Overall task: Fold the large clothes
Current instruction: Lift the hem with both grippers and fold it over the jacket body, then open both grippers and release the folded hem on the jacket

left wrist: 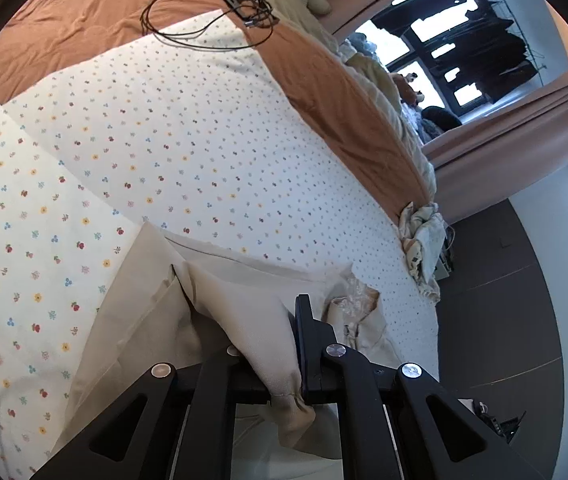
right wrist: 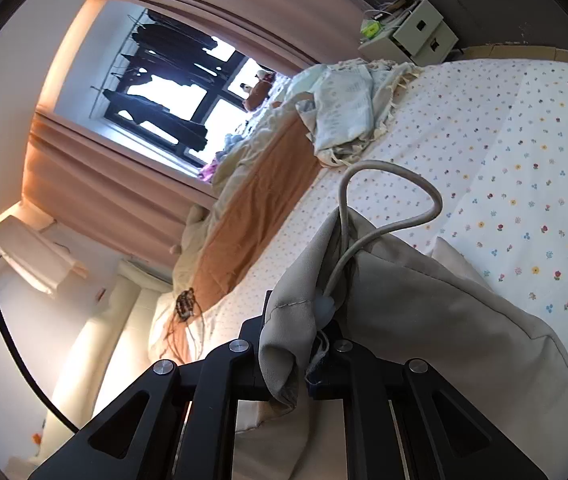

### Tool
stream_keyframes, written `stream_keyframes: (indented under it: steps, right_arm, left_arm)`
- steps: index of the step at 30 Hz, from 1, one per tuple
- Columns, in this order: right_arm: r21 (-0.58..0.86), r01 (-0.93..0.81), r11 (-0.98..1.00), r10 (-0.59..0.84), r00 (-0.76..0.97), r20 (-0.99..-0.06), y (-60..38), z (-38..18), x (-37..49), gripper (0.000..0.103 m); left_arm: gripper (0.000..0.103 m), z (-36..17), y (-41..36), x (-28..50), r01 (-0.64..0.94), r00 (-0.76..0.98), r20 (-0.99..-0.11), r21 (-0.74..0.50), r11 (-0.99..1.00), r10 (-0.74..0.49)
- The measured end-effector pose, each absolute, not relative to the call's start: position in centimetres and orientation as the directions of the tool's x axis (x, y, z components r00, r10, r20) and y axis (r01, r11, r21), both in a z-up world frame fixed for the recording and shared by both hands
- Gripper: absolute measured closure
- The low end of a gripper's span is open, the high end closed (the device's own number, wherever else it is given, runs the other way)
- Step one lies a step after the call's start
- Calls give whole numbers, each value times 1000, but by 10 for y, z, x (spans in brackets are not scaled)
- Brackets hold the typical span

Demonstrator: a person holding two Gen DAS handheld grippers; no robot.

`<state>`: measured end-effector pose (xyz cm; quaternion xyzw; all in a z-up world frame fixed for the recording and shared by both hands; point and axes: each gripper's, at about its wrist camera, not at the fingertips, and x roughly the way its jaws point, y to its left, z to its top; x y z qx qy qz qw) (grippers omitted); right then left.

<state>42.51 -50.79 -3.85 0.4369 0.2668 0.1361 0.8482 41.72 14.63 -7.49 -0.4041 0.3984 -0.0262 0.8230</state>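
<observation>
While both hand-held grippers (left wrist: 284, 344) (right wrist: 304, 344) pinch it, beige garment (right wrist: 424, 300) hangs bunched, drawcord looped.

Both wrist views close over floral sheet (left wrist: 187, 136), tilted down; share window (right wrist: 187, 92)

The garment (left wrist: 239, 312) is plain beige, the bedsheet (left wrist: 187, 128) is cream with tiny red, yellow and blue flowers, the blanket (left wrist: 83, 12) is rust orange, curtains (right wrist: 95, 184) are dusty pink, fingers (left wrist: 308, 332) are black.
</observation>
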Motion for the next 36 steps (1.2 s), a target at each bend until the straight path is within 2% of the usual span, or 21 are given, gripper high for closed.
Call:
stream_keyframes:
  steps: [1,2,3,4,5,6,12,21,27,36]
  right_arm:
    - [808,15,589,458,818,-348,-507,-43,429,87]
    - [800,33,600,445,816,-367,-505,-45,434,86]
    - [788,58,613,431,812,-394,-503,-48,436,74]
    - [782,74,619,425,805,-413,-502,-51,438,55]
    - [781,86,619,421,802,-422,-501,-53,438,44]
    - [779,98,620,411,805,-428,-501,-54,437,33]
    - [717,105,690,369,800,-473,-488,-47,425,33]
    - [598,66,799,370,730,-575,-440,-39,416,33]
    - [549,5,836,401,676,-618,-394,-39,421,34]
    - [448,-100,889,417,583,-697,-321,-46,451,41]
  left_arm:
    - [91,-81,145,423,-287,666,-647,-681,674,-370]
    - [77,-87,145,428,-292,652,-655,-681,671,-381]
    - [67,-92,145,431,-289,644,-649,-696,657,-404]
    - [44,-96,144,433,-283,642,-638,-712,642,-425]
    - [29,-98,144,433,-276,645,-626,-725,631,-437]
    - [26,-97,143,432,-264,656,-616,-729,631,-437]
    - [24,-82,149,406,-242,689,-619,-687,685,-378]
    - [25,-82,192,335,-362,712,-657,-646,672,-247]
    - [30,-100,205,298,-433,691,-690,-634,641,-215]
    - [32,-131,211,260,-510,661,-724,-628,587,-200]
